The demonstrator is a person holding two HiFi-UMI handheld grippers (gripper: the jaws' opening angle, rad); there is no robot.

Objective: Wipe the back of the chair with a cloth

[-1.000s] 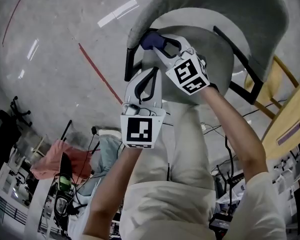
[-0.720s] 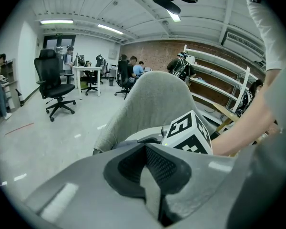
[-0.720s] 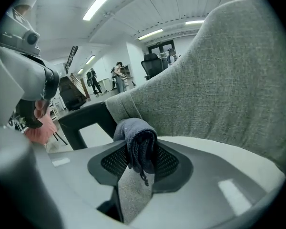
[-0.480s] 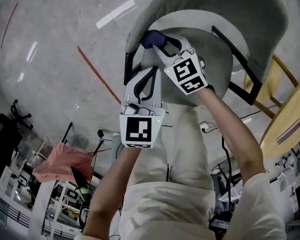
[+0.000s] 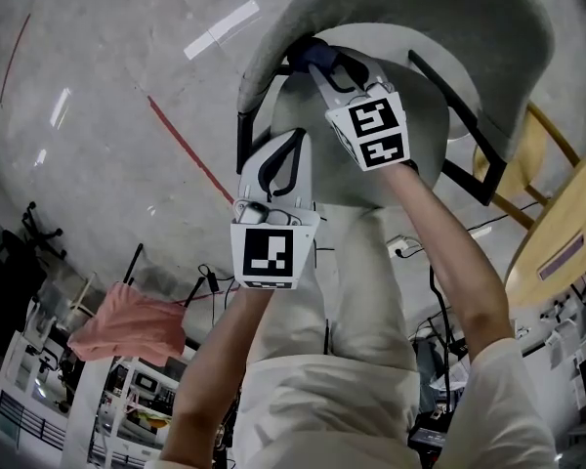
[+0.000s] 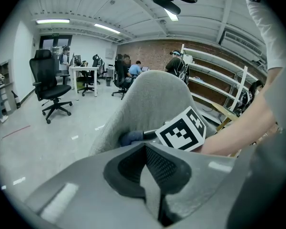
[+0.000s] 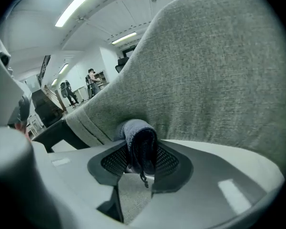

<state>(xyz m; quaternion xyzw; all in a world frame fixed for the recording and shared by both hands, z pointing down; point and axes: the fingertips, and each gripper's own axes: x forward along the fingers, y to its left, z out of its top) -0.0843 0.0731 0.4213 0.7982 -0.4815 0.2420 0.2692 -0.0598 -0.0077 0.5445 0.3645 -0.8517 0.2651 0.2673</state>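
The chair's grey upholstered back (image 5: 449, 27) curves over its seat (image 5: 391, 96). My right gripper (image 5: 324, 63) is shut on a dark blue cloth (image 5: 309, 53) and holds it against the inner face of the back near its left end. In the right gripper view the cloth (image 7: 140, 140) bulges between the jaws (image 7: 140, 160), touching the grey fabric (image 7: 209, 75). My left gripper (image 5: 289, 145) hovers lower, just in front of the seat's edge, shut with nothing in it. In the left gripper view its pads (image 6: 155, 165) meet, with the cloth (image 6: 130, 137) ahead.
The chair's black frame (image 5: 249, 115) runs down its left side. A red line (image 5: 186, 149) crosses the concrete floor. A wooden table (image 5: 566, 242) and a yellow chair (image 5: 535, 154) stand at right. A black office chair (image 6: 50, 85) and seated people (image 6: 133, 69) are far off.
My right gripper has slid the cloth upward and to the right along the inside of the chair back. The left gripper has barely moved.
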